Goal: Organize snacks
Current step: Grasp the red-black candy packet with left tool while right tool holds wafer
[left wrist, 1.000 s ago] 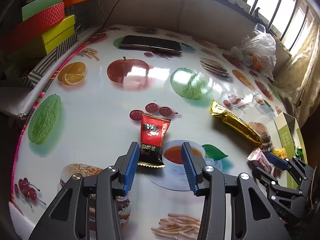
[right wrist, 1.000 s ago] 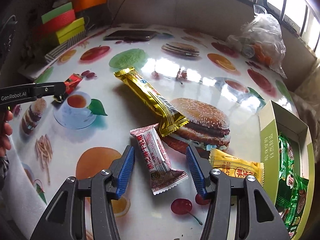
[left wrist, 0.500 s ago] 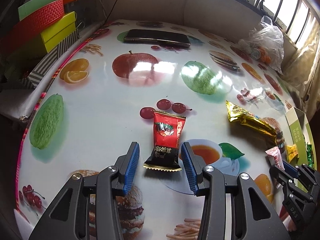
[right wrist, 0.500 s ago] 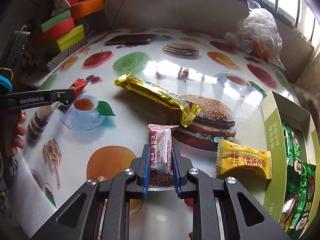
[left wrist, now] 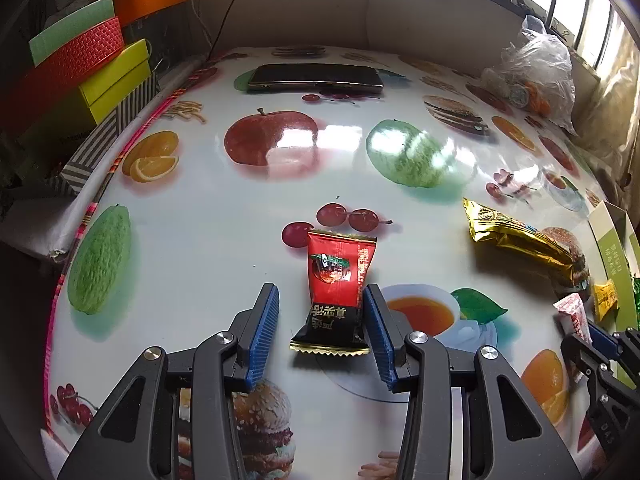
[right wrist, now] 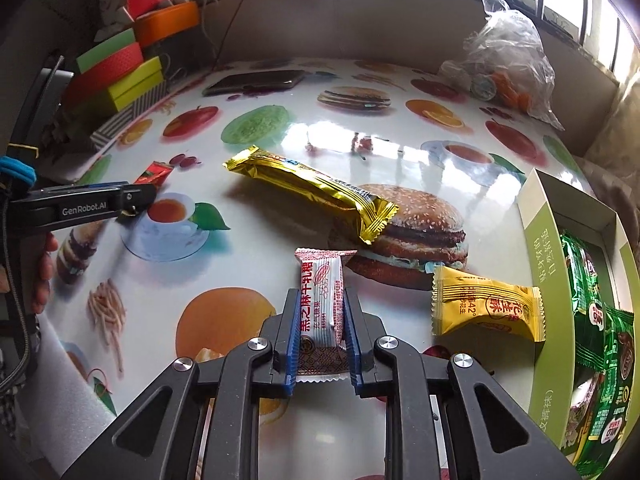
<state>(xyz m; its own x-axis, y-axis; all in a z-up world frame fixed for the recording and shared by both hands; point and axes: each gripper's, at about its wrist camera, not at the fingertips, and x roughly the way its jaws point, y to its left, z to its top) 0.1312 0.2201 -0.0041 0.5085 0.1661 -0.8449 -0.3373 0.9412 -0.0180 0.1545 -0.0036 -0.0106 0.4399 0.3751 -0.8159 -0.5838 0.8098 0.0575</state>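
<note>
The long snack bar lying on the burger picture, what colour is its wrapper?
Shiny gold. The long snack bar shows best in the right wrist view.

The tabletop (left wrist: 208, 216) wears a glossy printed plastic cover that mirrors the window light. The gold snack bar (right wrist: 308, 188) is wrapped in shiny, crinkled metallic foil; the red candy packet (left wrist: 340, 276) has a smooth glossy film, and the white-and-red candy wrapper (right wrist: 322, 304) looks like thin, slightly matt plastic. Both tongs, left (left wrist: 320, 336) and right (right wrist: 322, 344), are matt black plastic with ribbed blue pads (left wrist: 262, 332) and bright metal rivets. The green box (right wrist: 548, 264) is matt card
</note>
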